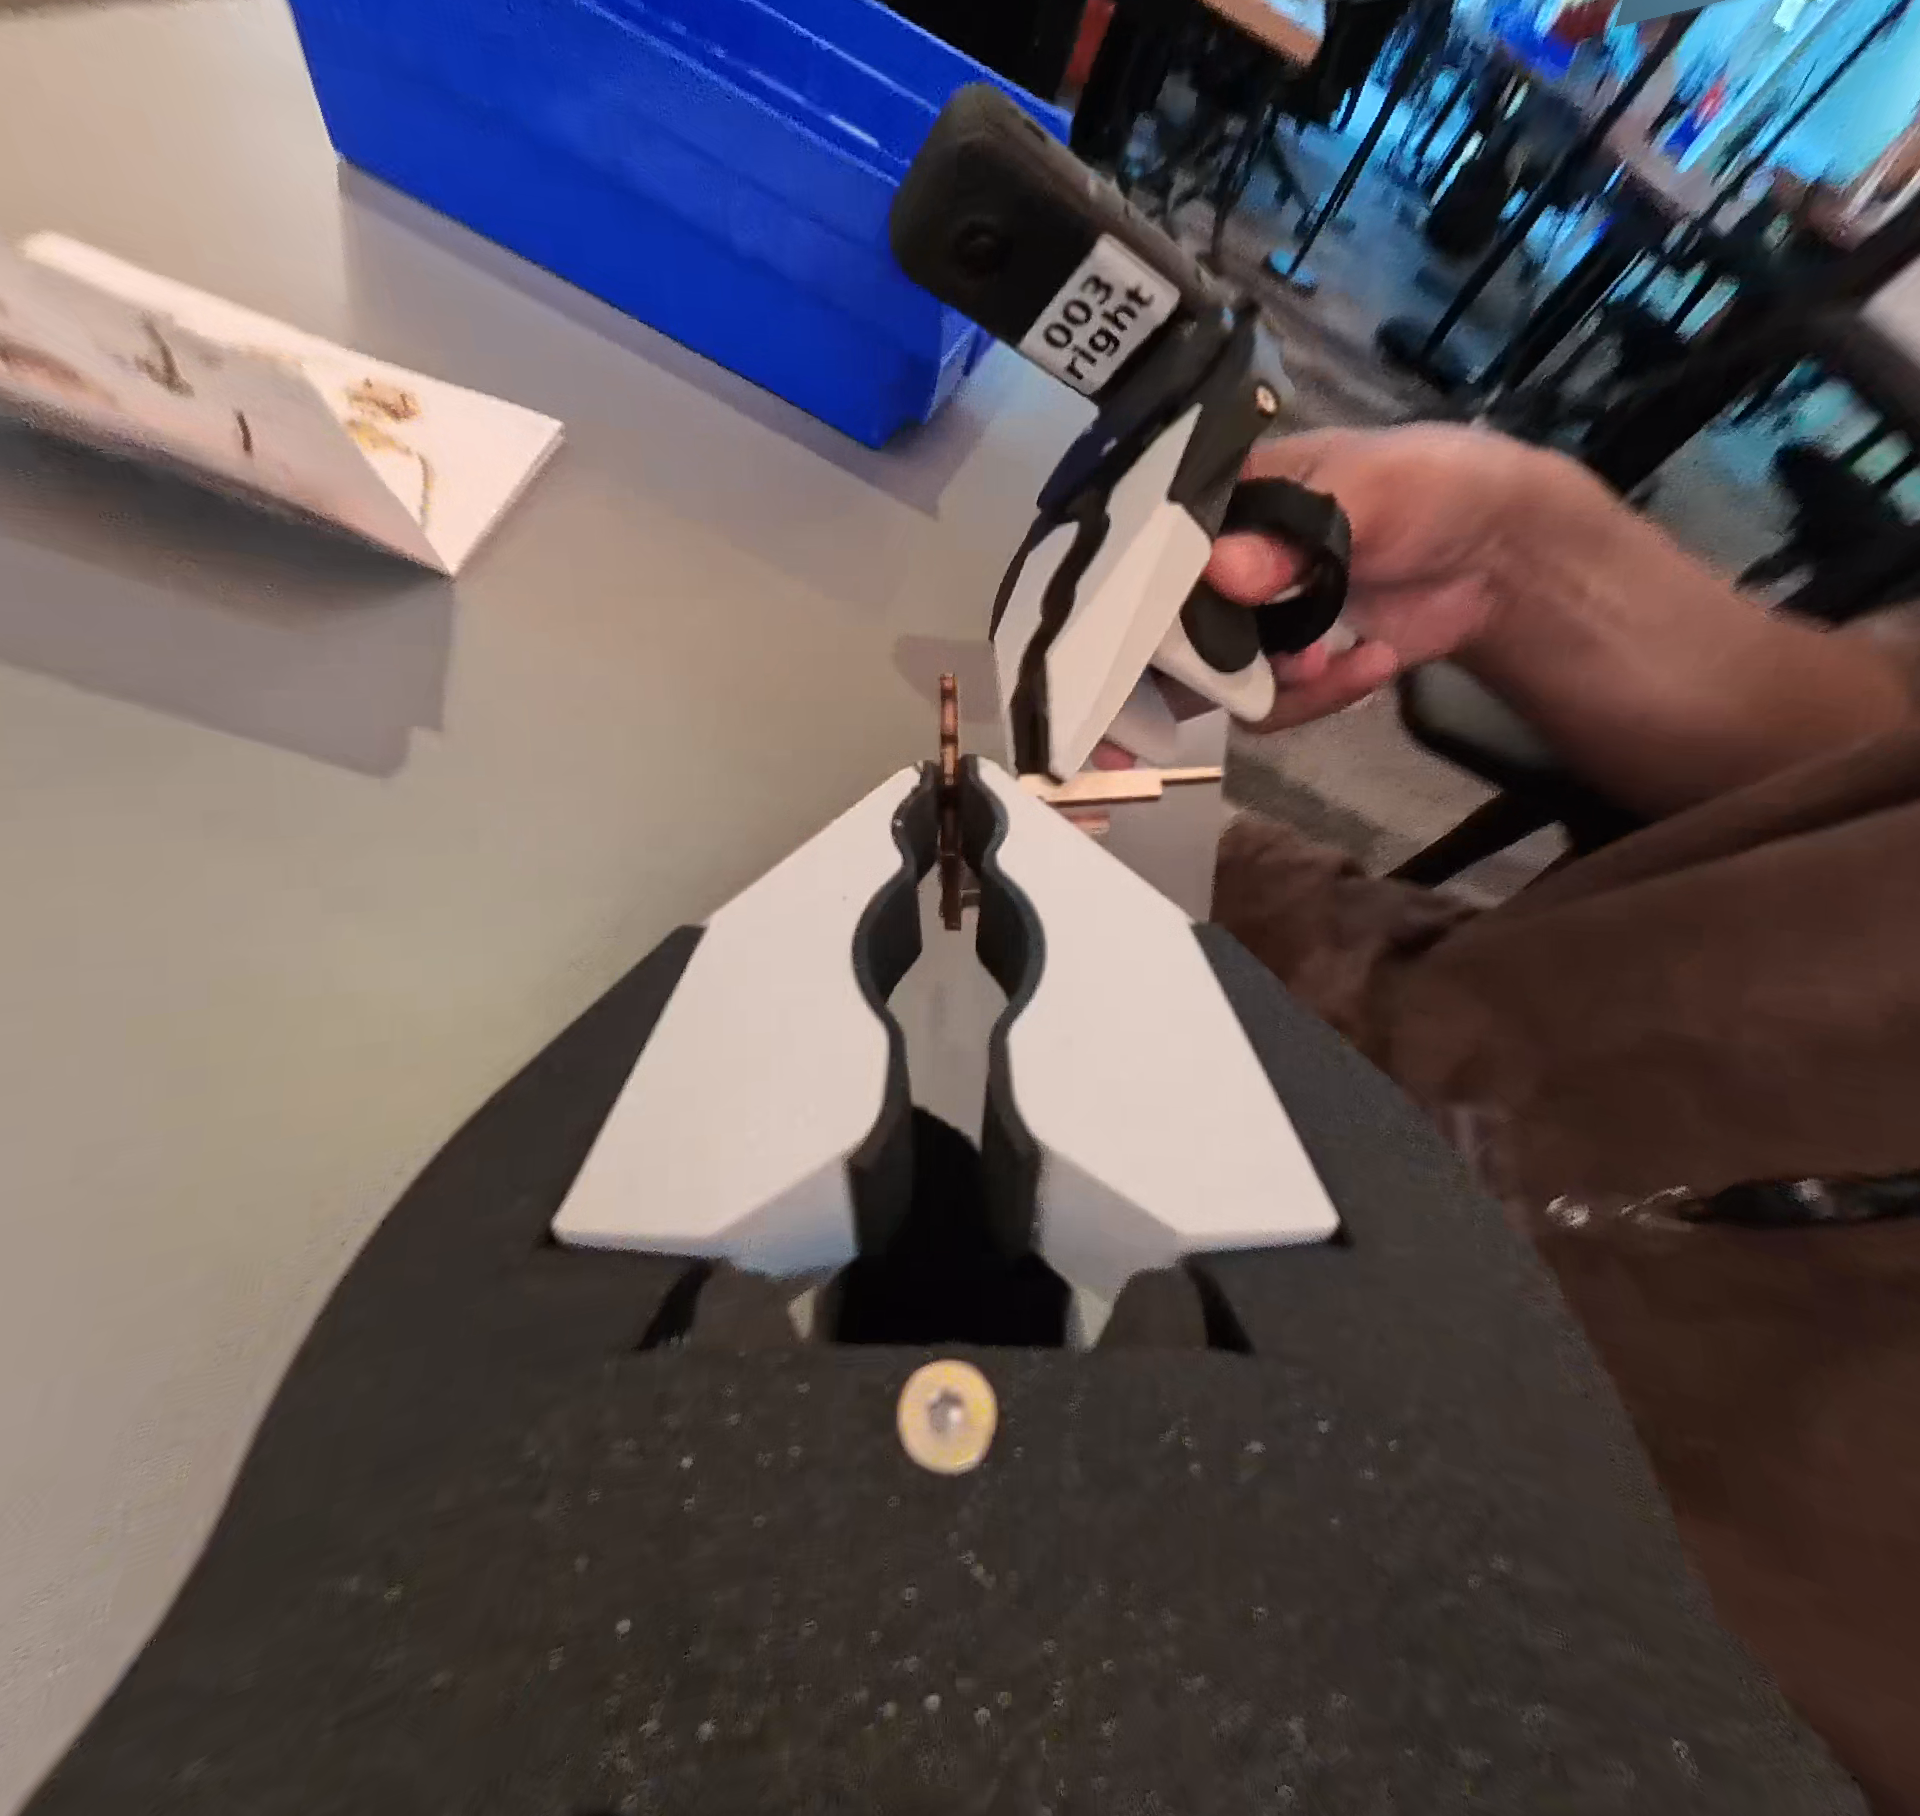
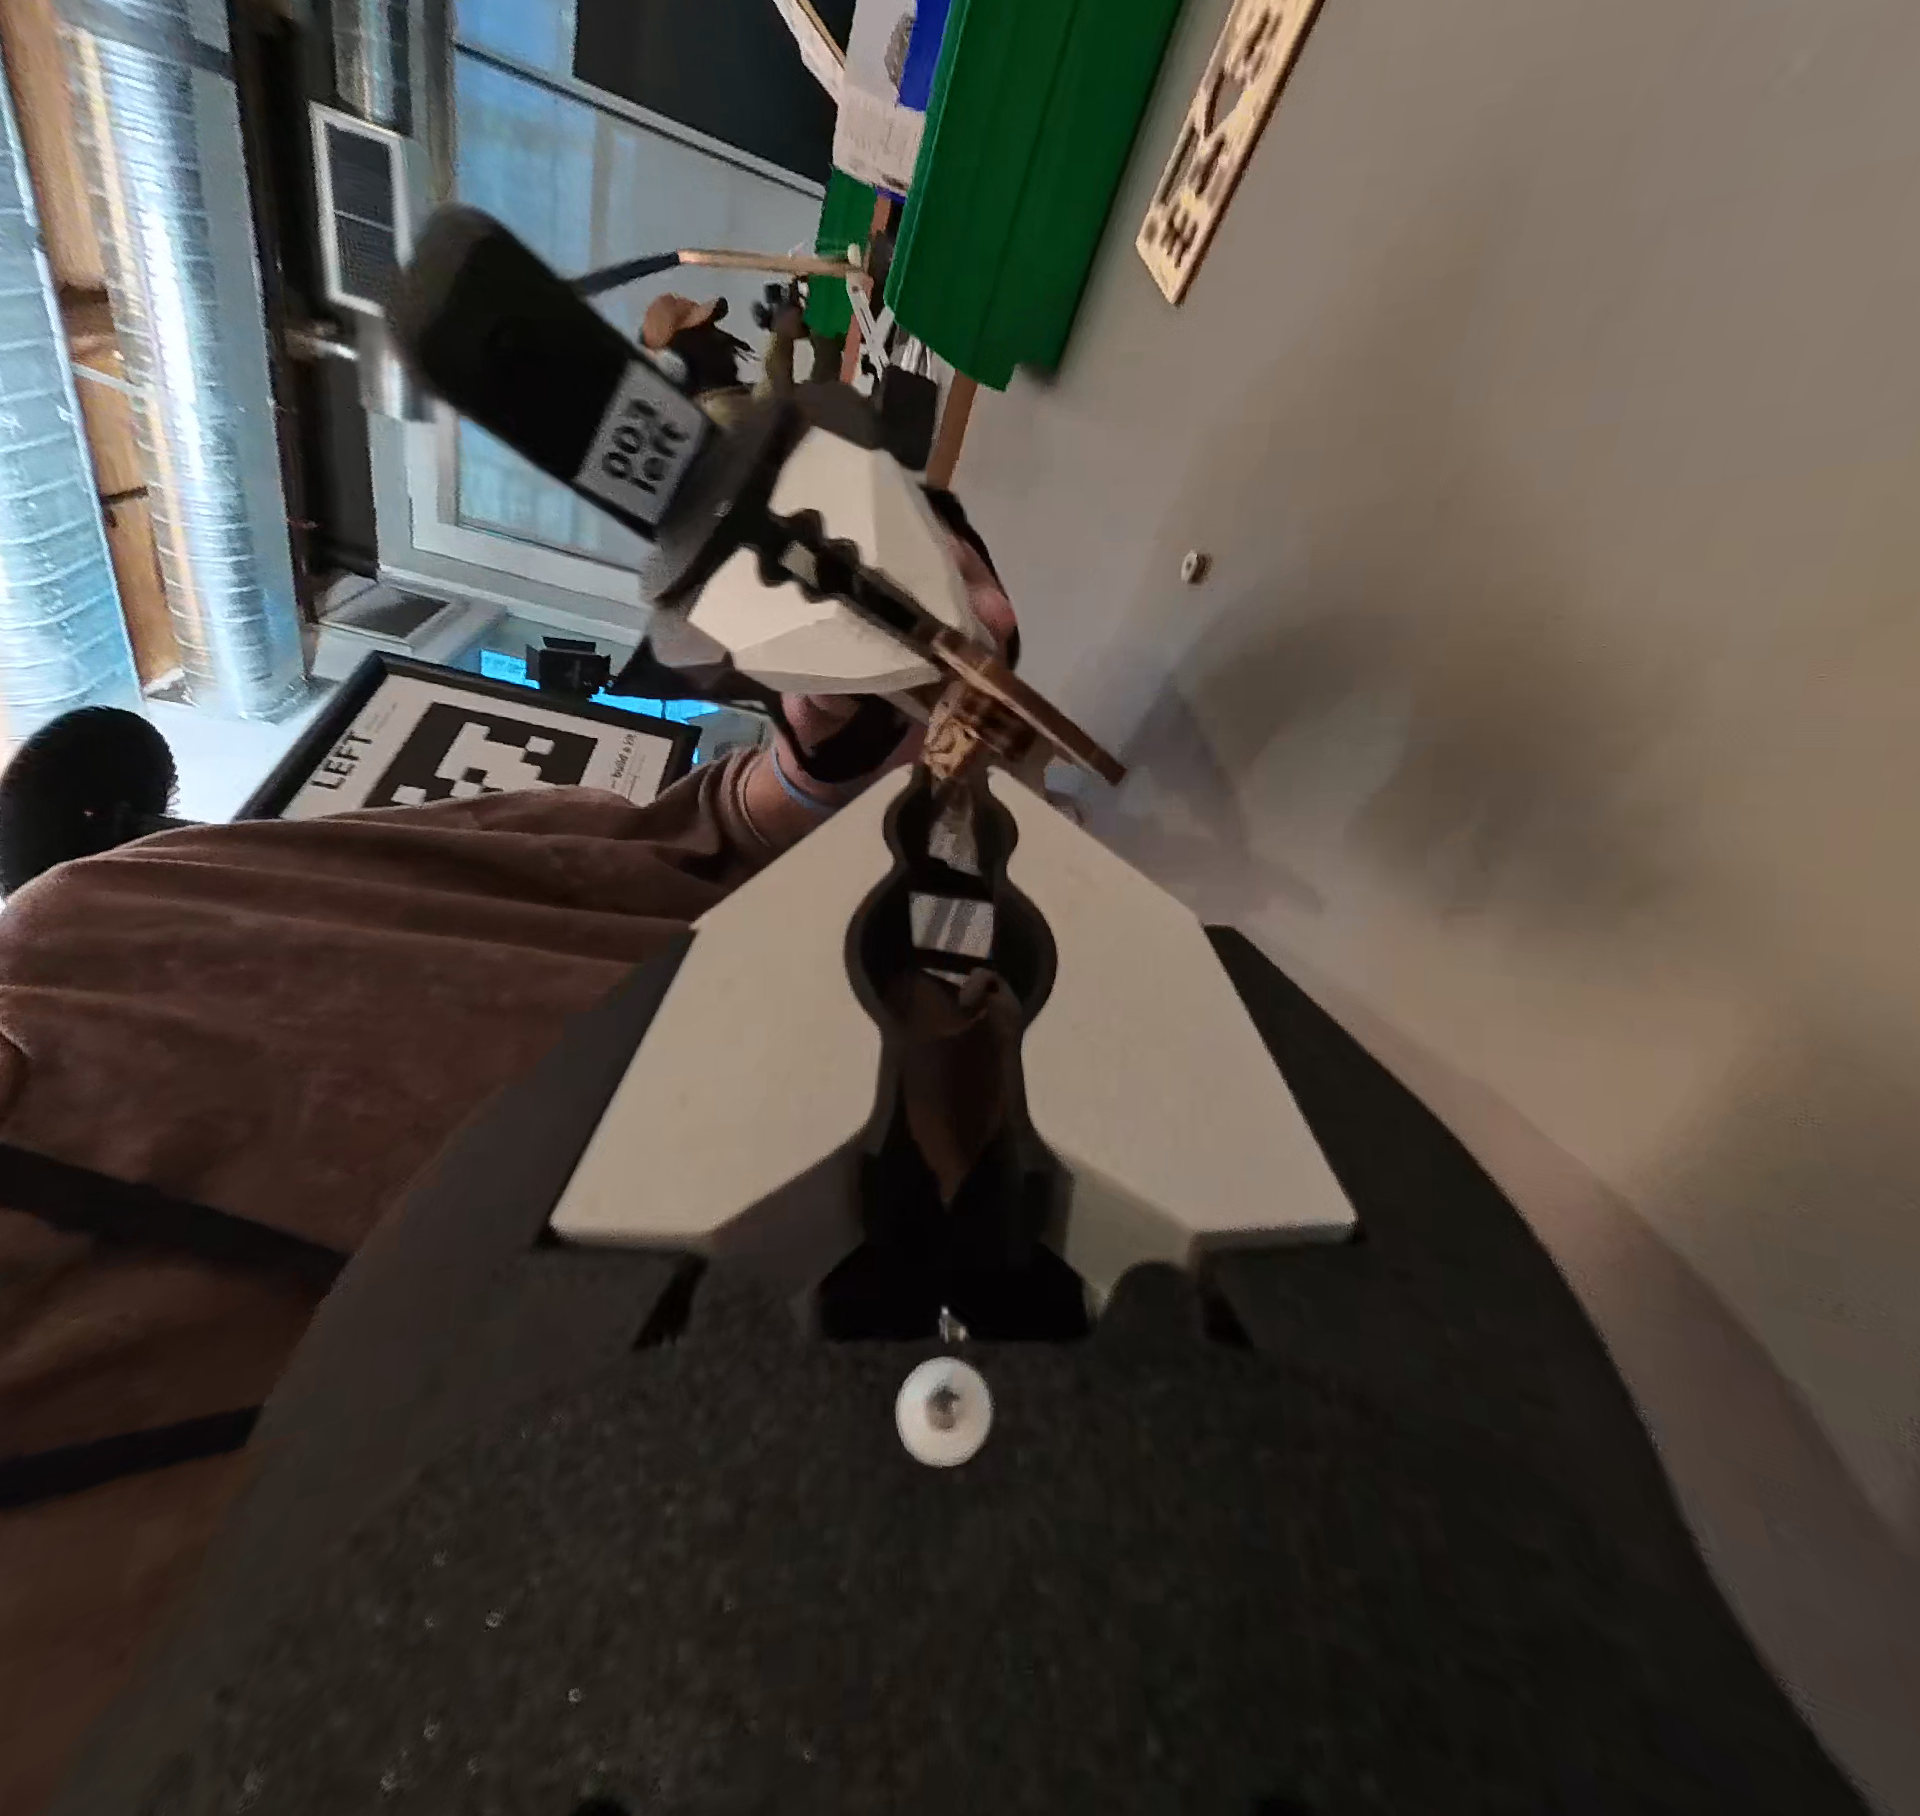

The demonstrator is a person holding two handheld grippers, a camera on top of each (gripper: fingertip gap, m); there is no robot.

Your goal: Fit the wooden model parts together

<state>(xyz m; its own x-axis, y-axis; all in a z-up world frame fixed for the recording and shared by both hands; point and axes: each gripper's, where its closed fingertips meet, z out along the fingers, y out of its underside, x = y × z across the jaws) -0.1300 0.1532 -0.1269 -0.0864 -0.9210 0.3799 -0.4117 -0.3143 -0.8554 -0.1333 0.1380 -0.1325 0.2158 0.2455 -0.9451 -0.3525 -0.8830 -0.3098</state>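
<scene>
Grippers fill both views, each clamped on thin plywood. In the left wrist view, your left gripper point(image 1: 948, 779) has its jaws pinched on a dark, notched wooden piece point(image 1: 948, 727) standing edge-on and upright above the grey table point(image 1: 312, 935). Just beyond, your right gripper point(image 1: 1039, 758), held by your hand point(image 1: 1403, 561), grips a pale flat strip point(image 1: 1143, 782) lying level, close beside the dark piece; whether the two touch is hidden. A blue bin point(image 1: 623, 156) and a folded instruction sheet point(image 1: 260, 416) sit farther back. In the right wrist view, tilted sideways, your right gripper point(image 2: 948, 784) pinches the strip point(image 2: 951, 743) at its tips, which meets the left gripper's wooden piece point(image 2: 1029, 717) crosswise. The joint looks begun but, by my judgement, not fully seated; pressing home remains. A cut plywood sheet point(image 2: 1236, 83) by a green bin point(image 2: 1018, 135) suggests further parts. Both camera housings and a framed marker board point(image 2: 468, 758) carry printed labels.
</scene>
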